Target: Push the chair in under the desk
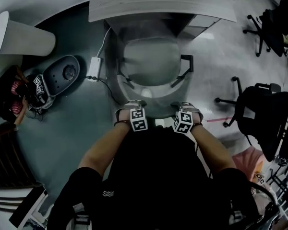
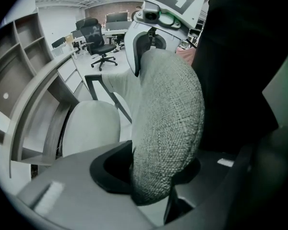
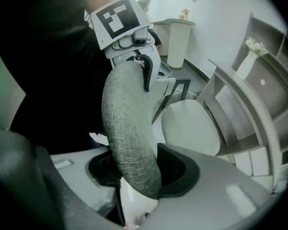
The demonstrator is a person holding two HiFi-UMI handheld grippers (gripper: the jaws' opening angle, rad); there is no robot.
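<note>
Head view: left gripper (image 1: 134, 104), right gripper (image 1: 186, 105) (elbows bent) clamp chair backrest (image 1: 156, 104).

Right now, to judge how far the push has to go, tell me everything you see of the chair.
The chair is an office chair with a pale cushioned seat, dark armrests and a backrest covered in grey woven fabric. It stands upright facing the curved desk, seat mostly out in front of it. The left gripper and right gripper each clamp the backrest's top edge.
</note>
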